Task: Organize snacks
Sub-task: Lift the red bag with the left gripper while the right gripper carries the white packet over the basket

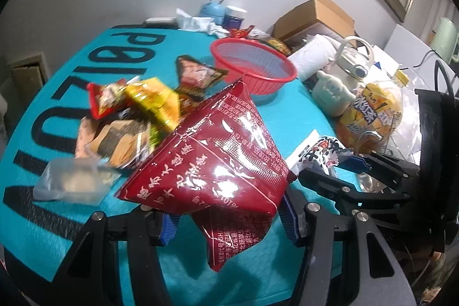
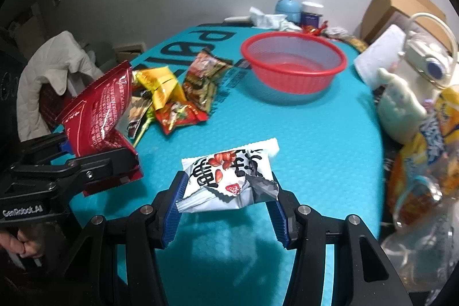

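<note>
Left gripper (image 1: 226,222) clamped on dark red snack bag (image 1: 212,151), bag raised above teal mat (image 1: 57,220), right gripper (image 2: 225,208) gripping white peanut packet (image 2: 229,177) at near centre, loose snack pile (image 2: 175,93) far left, red basket (image 2: 292,62) far right of pile.

Two wrist fisheyes, side by side, close above table, both facing red basket (image 1: 254,63) (image 2: 294,63)

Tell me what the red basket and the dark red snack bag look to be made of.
Red basket: apparently moulded plastic, matte, with fine mesh walls you can see through. Dark red snack bag: seemingly glossy plastic film, judging by its bright glare spots and creases.
</note>
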Motion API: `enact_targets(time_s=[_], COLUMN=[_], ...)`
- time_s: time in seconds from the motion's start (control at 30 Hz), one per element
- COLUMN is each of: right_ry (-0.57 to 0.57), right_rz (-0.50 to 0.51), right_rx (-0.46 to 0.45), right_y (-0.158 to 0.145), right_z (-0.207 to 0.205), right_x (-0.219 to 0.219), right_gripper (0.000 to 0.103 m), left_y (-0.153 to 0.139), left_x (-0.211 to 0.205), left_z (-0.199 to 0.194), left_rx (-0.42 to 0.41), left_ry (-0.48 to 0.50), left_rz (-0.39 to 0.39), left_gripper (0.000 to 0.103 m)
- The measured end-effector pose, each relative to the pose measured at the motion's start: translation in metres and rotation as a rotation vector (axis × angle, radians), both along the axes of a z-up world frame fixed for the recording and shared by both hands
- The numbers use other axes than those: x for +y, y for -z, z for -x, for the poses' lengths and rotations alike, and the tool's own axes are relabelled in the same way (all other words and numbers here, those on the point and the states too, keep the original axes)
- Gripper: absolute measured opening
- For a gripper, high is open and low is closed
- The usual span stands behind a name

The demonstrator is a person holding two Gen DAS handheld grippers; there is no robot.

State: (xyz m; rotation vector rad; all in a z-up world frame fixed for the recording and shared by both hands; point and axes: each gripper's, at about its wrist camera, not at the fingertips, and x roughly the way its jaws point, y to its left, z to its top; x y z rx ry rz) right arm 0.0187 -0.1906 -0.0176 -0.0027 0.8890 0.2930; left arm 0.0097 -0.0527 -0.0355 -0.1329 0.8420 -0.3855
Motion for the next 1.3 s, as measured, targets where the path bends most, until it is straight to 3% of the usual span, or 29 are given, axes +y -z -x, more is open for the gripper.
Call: enact_targets(time_s=[0.3,0.47,0.97,1.3], right_ry=[0.050,0.057,0.114,0.179], right_rz=[0.017,-0.006,0.037,0.085], right_rx=[-0.053,-0.074,-0.154,-0.182], right_y=[-0.022,-0.035,-0.073,-0.079], right_z=[-0.003,-0.015,-0.080,-0.133], right_x=[-0.022,-0.027,-0.039,-0.049], right_gripper=[0.053,0.053,0.053,0.053], left_y=[-0.022,-0.044,-0.099,-0.099], left_x=[-0.021,-0.029,-0.046,-0.070], left_z=[-0.019,-0.034,-0.108,-0.172], left_rx=[-0.043,-0.109,-0.244,-0.244], left_ry=[0.070,0.089,0.102,0.125], left_rz=[0.015,0.006,-0.008,-0.025], left_gripper=[0.057,0.057,0.057,0.057])
